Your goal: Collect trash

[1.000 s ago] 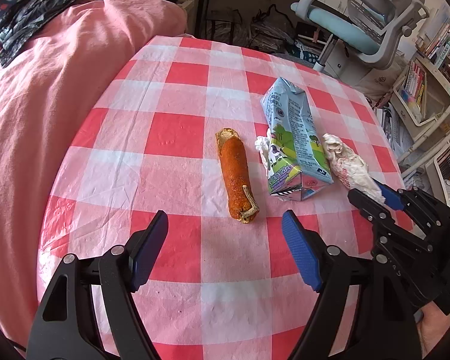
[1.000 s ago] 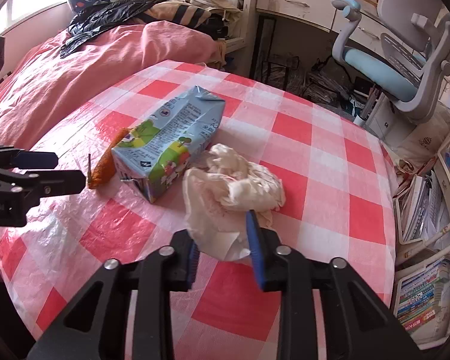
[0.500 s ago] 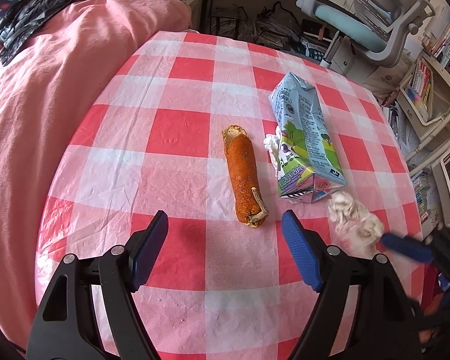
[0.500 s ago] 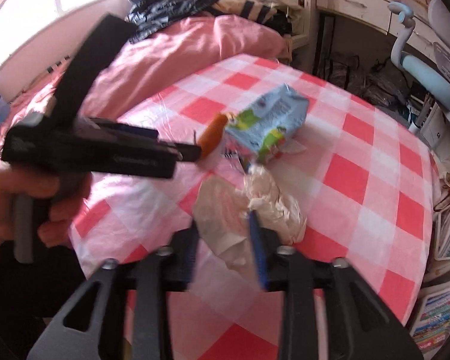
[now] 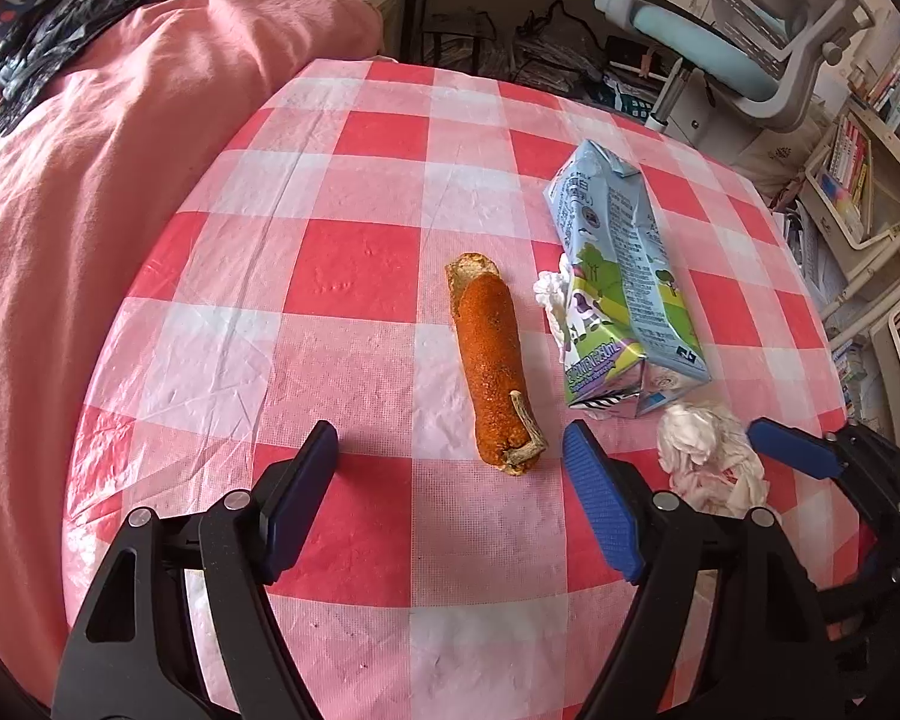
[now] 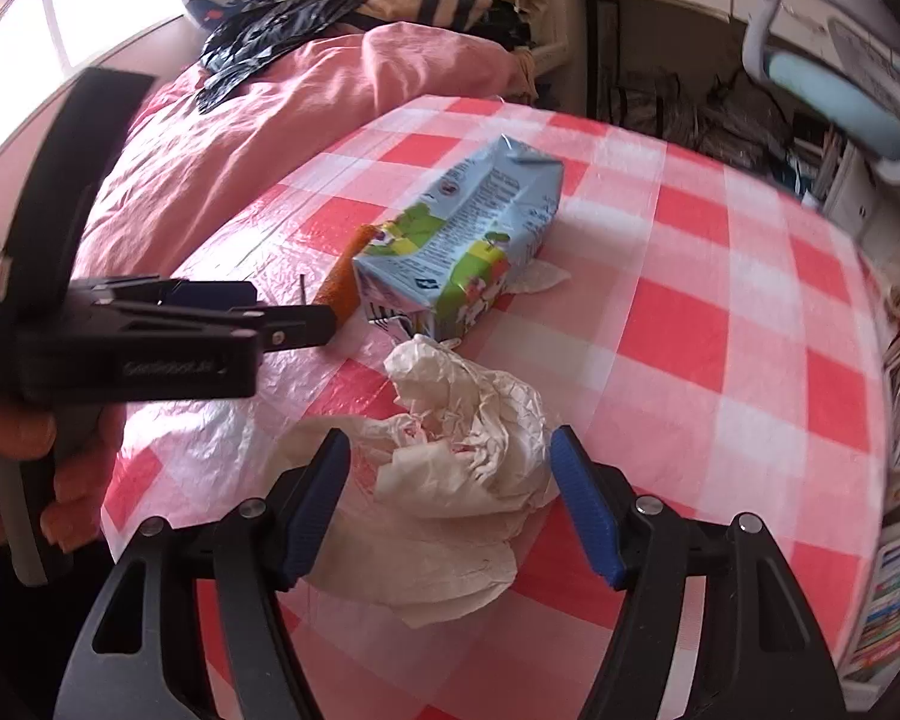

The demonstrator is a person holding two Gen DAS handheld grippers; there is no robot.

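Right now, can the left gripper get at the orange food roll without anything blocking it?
Probably yes. The left gripper, its jaws closing but with nothing between them, faces the orange food roll across bare tablecloth. The milk carton lies off to the side, apart from the roll.

The crumpled tissue [image 6: 456, 474], clamped a second ago between the nearly closed blue pads of the right gripper [image 6: 450, 498] beside the long side of the milk carton [image 6: 462, 240], has been carried toward the near edge of the checked tablecloth [image 6: 720, 312] and set down just beyond the carton's bottom end. It has been released: the right gripper's jaws are opening, and the tissue lies loose between the pads, spread wider than before. In the left wrist view the tissue [image 5: 711, 459] is now seen in front of the carton [image 5: 624, 276] rather than at its side. The left gripper [image 5: 450, 504], empty, is being closed slightly.
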